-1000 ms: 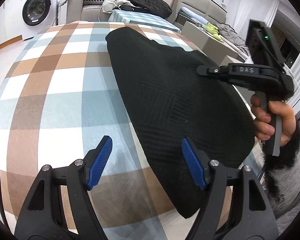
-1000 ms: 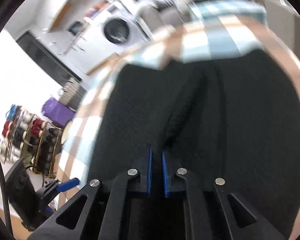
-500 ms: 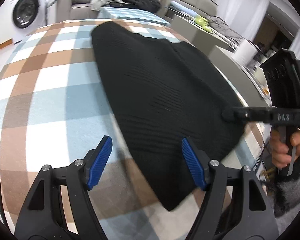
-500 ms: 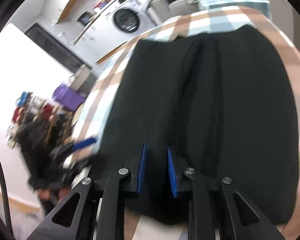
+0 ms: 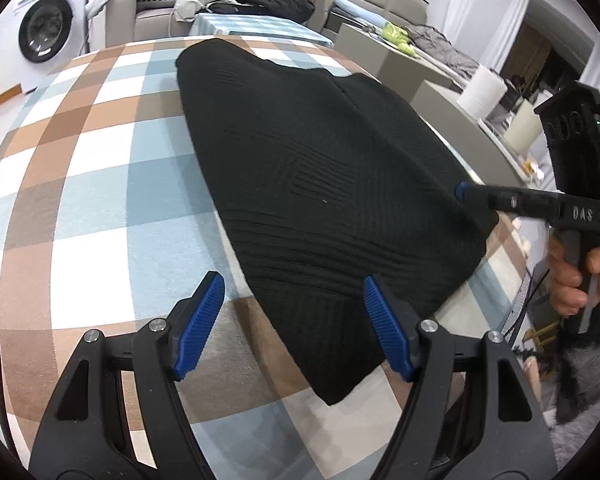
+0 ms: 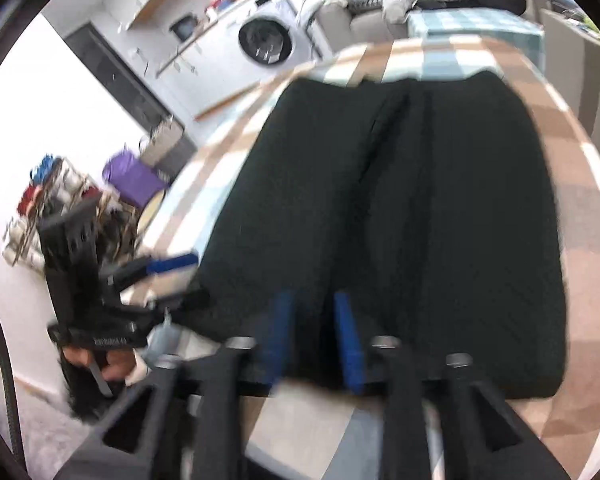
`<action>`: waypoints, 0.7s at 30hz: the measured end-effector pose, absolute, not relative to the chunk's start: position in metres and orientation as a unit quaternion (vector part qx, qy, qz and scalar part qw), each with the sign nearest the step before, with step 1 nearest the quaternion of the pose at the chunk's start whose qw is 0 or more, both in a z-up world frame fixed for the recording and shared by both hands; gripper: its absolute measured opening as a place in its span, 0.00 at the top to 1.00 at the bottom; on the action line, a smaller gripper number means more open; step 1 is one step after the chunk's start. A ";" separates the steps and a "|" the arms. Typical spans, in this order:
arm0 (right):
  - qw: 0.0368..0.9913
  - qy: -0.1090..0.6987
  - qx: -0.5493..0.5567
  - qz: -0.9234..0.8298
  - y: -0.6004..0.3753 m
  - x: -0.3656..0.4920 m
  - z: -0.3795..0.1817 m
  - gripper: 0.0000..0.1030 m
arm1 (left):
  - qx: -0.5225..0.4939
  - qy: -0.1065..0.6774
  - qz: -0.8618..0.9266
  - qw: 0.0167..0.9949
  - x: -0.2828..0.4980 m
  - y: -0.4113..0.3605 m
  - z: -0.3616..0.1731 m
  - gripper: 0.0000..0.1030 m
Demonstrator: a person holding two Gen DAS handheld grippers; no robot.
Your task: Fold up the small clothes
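Black ribbed knit garment (image 5: pixel 332 184) flat on plaid tablecloth (image 5: pixel 100 184), left gripper (image 5: pixel 292 320) wide, empty, right gripper (image 6: pixel 312 332) opening over hem, pads clear

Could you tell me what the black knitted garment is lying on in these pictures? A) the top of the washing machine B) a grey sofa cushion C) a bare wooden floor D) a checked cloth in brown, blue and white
D: the black garment lies spread flat on the checked cloth, whose brown, blue and white squares show around it in both wrist views; the sofa and washing machine stand well behind it.
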State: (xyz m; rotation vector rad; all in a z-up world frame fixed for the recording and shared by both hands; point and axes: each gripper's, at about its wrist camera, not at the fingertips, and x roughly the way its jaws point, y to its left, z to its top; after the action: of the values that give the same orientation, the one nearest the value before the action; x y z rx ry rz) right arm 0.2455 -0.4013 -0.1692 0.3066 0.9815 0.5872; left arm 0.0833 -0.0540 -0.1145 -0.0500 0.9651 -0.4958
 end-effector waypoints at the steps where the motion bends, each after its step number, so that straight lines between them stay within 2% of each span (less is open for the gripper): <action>1: 0.837 0.454 0.151 0.266 -0.405 0.251 -0.167 0.47 | -0.027 0.459 -0.233 0.857 0.085 -0.052 -0.114 0.32; 9: 0.800 0.487 0.244 0.251 -0.412 0.315 -0.201 0.47 | -0.039 0.459 -0.219 0.860 0.099 -0.042 -0.114 0.32; 16: 0.807 0.486 0.222 0.252 -0.402 0.339 -0.199 0.47 | -0.038 0.462 -0.219 0.858 0.106 -0.045 -0.116 0.32; 21: 0.811 0.491 0.218 0.231 -0.422 0.321 -0.200 0.47 | -0.039 0.463 -0.221 0.858 0.108 -0.045 -0.117 0.32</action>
State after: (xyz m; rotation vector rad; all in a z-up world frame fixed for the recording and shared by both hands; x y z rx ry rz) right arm 0.3208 -0.4216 -0.1998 0.4650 1.0485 0.4927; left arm 0.1085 -0.0445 -0.1169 -0.0829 0.9721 -0.4648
